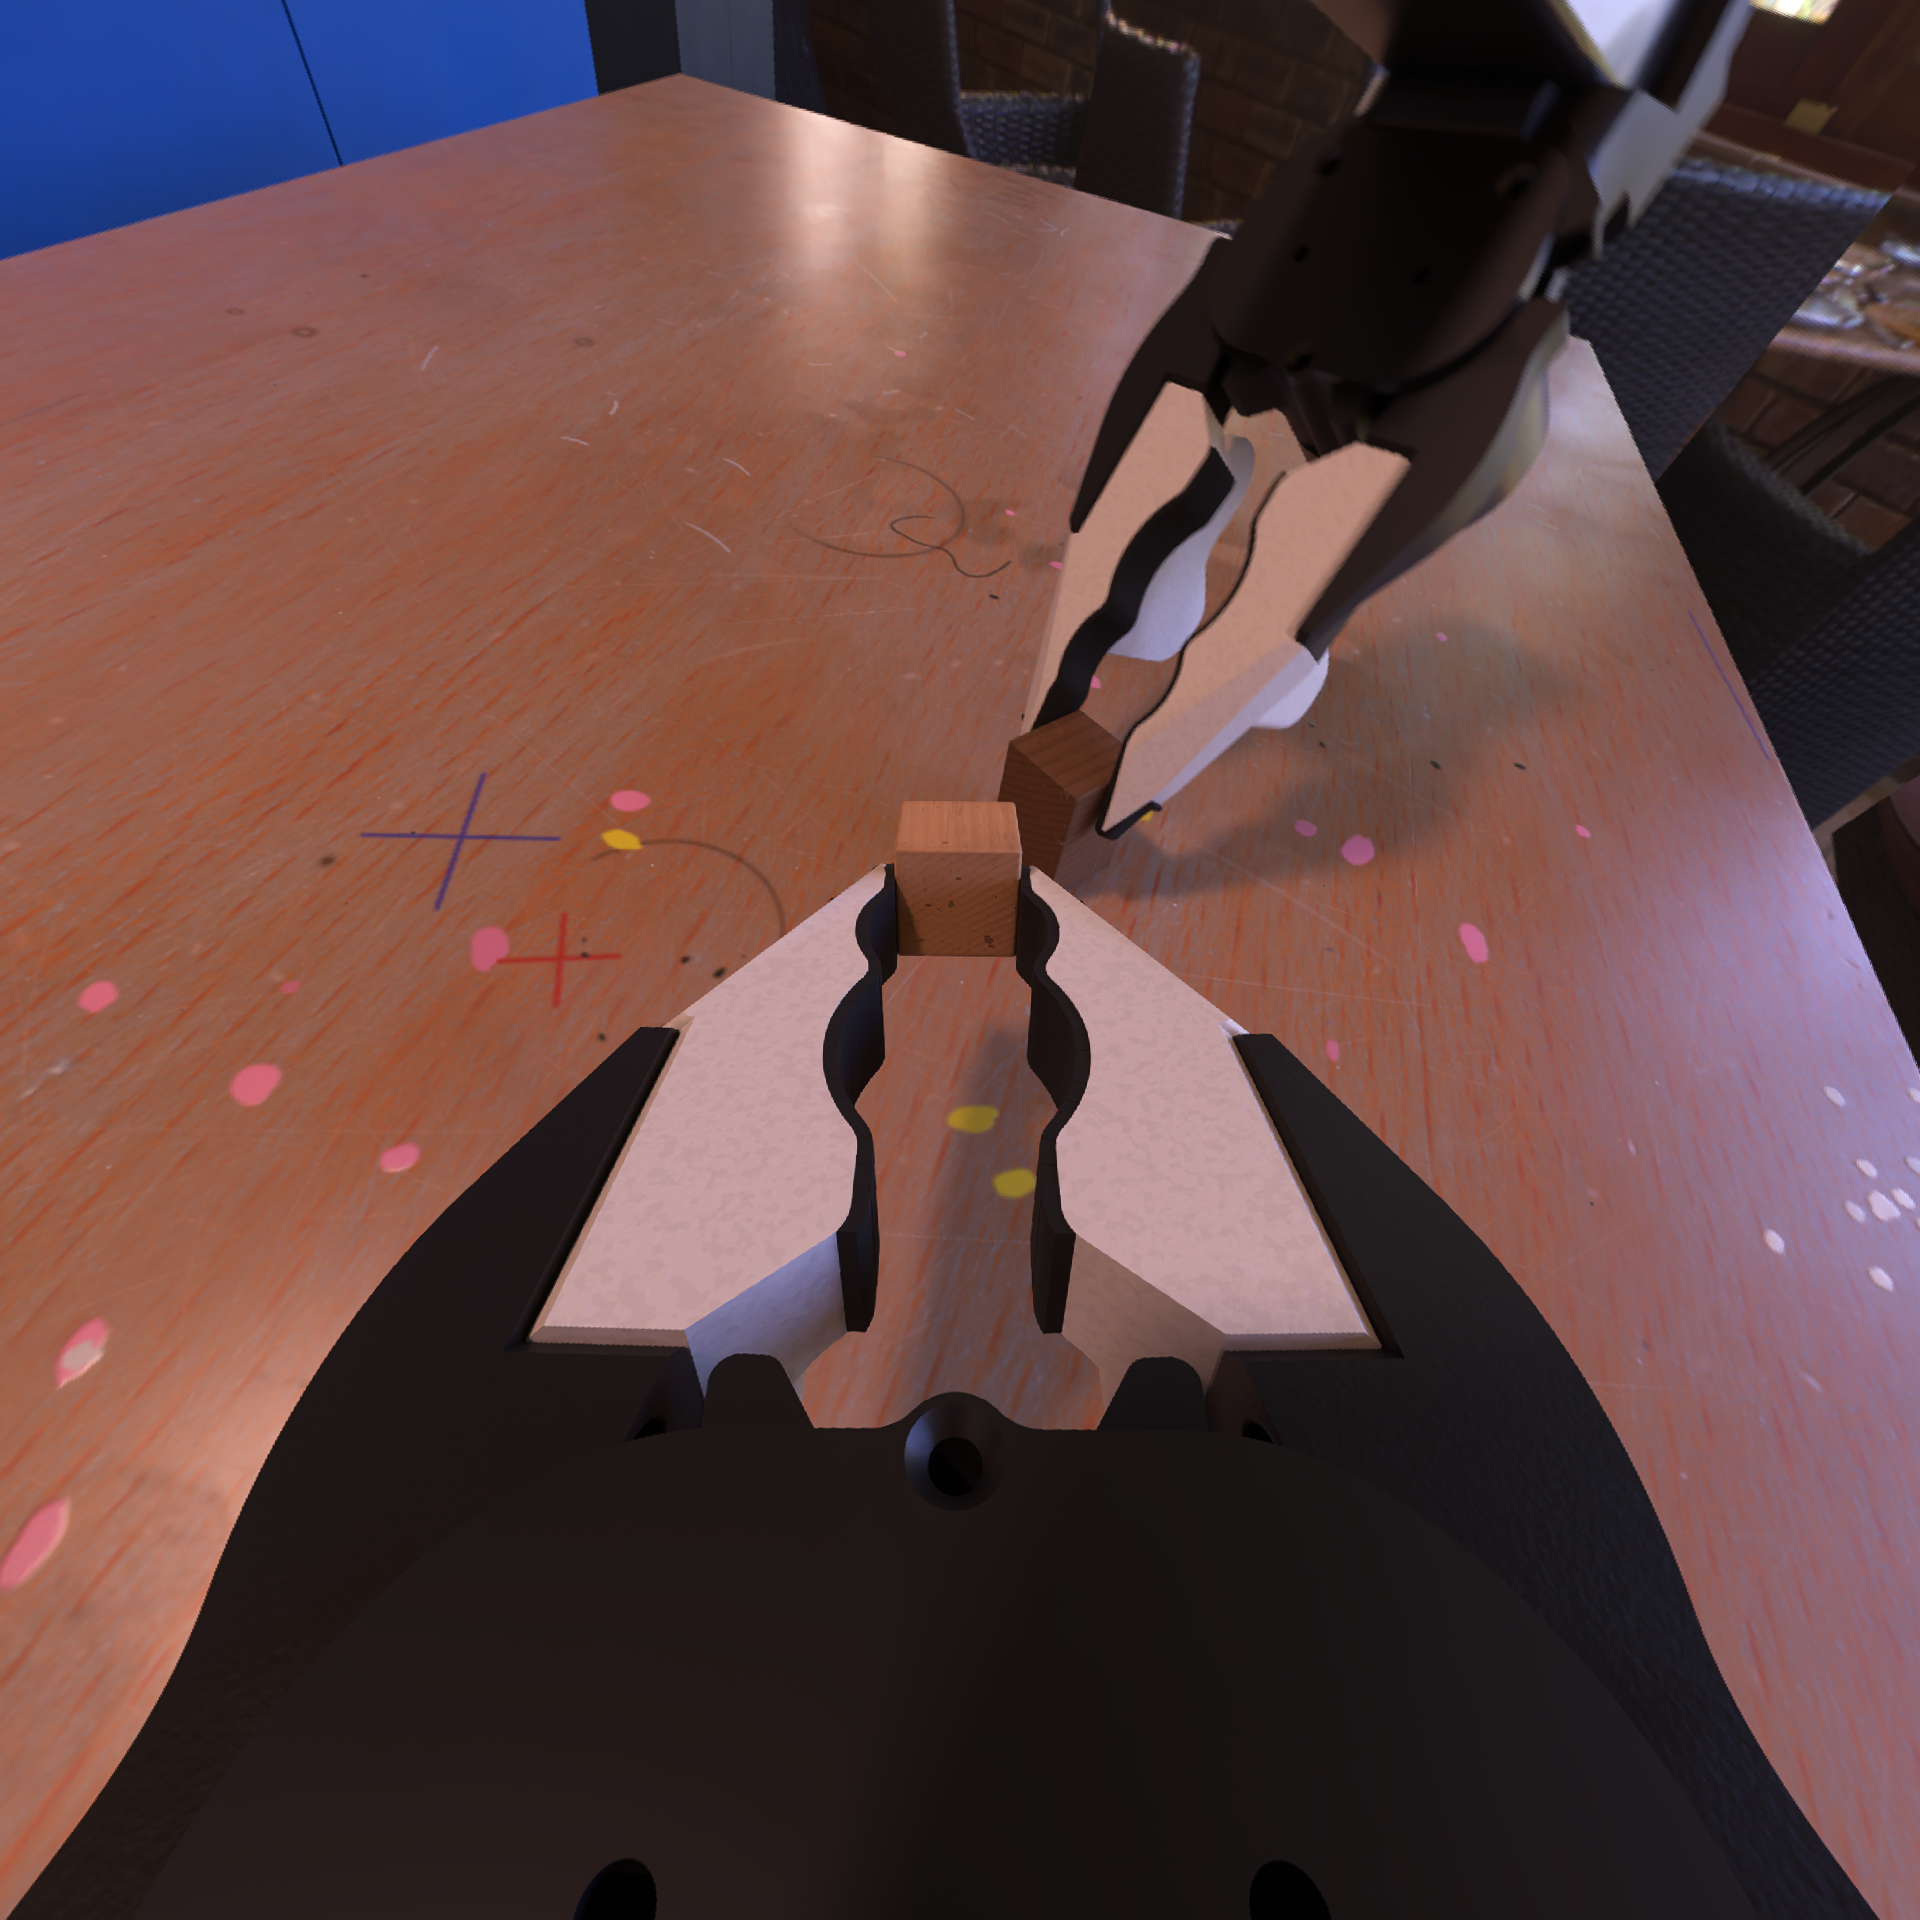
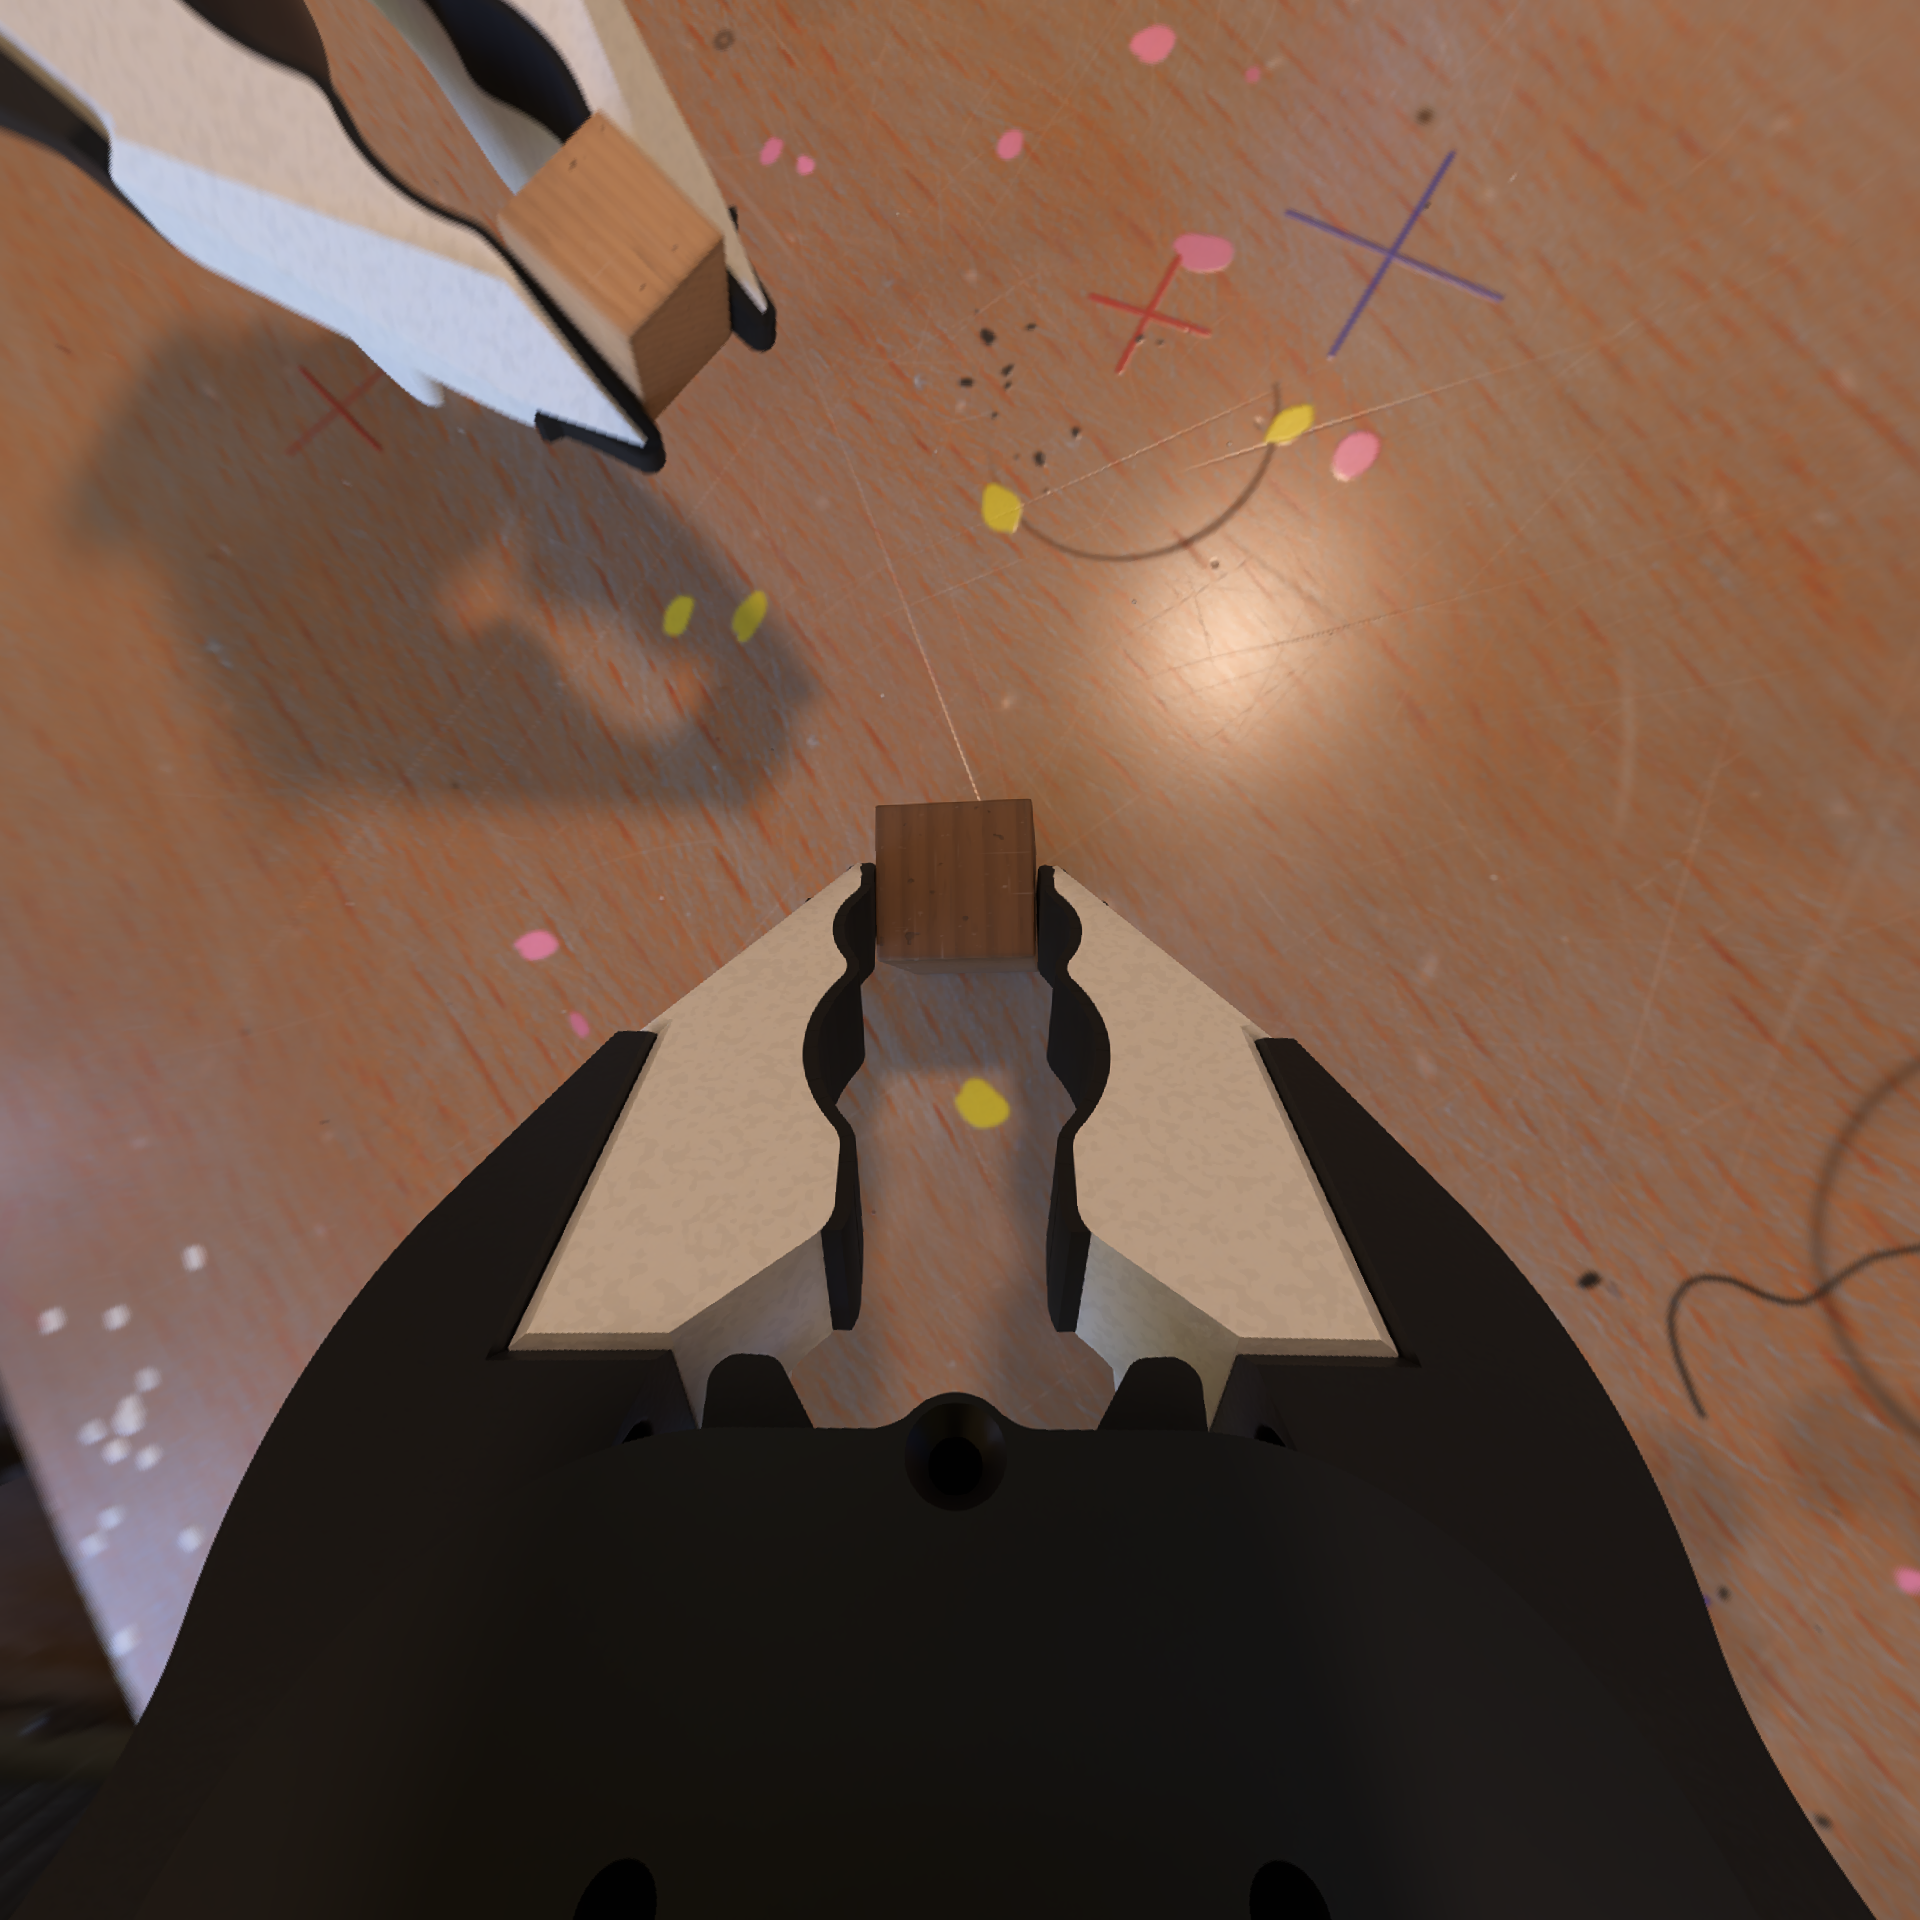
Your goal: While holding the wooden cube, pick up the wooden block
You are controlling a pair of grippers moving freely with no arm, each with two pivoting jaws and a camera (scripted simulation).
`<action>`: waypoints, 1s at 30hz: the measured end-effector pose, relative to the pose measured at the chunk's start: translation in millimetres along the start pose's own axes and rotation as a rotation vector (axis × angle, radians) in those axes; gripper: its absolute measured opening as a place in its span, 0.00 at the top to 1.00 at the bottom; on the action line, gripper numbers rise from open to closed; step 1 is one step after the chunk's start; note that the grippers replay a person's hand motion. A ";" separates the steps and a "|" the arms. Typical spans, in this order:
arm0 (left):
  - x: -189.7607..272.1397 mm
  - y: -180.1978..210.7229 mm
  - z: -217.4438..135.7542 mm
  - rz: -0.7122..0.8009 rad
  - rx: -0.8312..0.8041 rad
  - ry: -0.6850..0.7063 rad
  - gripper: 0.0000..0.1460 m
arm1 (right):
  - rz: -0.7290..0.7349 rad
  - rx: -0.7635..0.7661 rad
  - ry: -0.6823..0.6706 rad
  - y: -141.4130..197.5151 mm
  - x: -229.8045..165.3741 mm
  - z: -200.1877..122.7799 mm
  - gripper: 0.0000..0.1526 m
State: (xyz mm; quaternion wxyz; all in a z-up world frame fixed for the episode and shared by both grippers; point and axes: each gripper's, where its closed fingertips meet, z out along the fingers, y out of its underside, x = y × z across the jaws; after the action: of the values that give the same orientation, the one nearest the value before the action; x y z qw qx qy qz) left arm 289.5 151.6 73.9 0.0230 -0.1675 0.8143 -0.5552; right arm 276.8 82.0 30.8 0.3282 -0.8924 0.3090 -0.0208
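Observation:
My left gripper [image 1: 956,896] is shut on a light wooden cube [image 1: 956,878] and holds it above the table. It also shows at the top left of the right wrist view [image 2: 698,366], with the cube [image 2: 613,260] in its tips. My right gripper [image 2: 956,906] is shut on a darker wooden block [image 2: 954,878], its pads against both sides. In the left wrist view the right gripper [image 1: 1075,777] reaches down from the upper right, and the block [image 1: 1060,790] stands upright just behind and right of the cube. Whether the block touches the table I cannot tell.
The orange-brown wooden table [image 1: 520,468] carries pink and yellow paint spots, drawn crosses and pen scribbles. Its right edge [image 1: 1704,665] is close to the right gripper. Dark wicker chairs [image 1: 1060,114] stand beyond the far edge, and a blue wall [image 1: 208,94] is at the far left.

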 end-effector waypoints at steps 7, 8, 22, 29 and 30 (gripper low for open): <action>4.8 2.4 -0.3 0.017 -0.033 0.018 0.85 | 0.248 -0.061 -0.378 -11.1 15.2 -13.9 0.80; 4.7 2.7 -0.9 0.019 -0.037 0.018 0.85 | 0.272 -0.070 -0.428 -12.1 16.7 -16.3 0.80; 2.4 27.4 10.8 -0.089 -0.198 0.098 0.85 | 0.350 -0.085 -0.722 -22.0 11.2 -37.5 0.80; 9.1 33.9 14.6 -0.290 -0.222 0.241 0.85 | 0.257 -0.087 -0.714 -29.3 -0.7 -49.0 0.80; 10.8 35.1 14.1 -0.313 -0.232 0.263 0.85 | 0.251 -0.088 -0.716 -30.4 -2.1 -50.7 0.80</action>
State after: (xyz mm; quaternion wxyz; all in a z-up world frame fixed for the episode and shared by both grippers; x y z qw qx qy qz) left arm 273.7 147.2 38.1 -0.1893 -0.2195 0.8326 -0.4720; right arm 279.3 72.2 89.0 0.3765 -0.8116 0.2823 0.3462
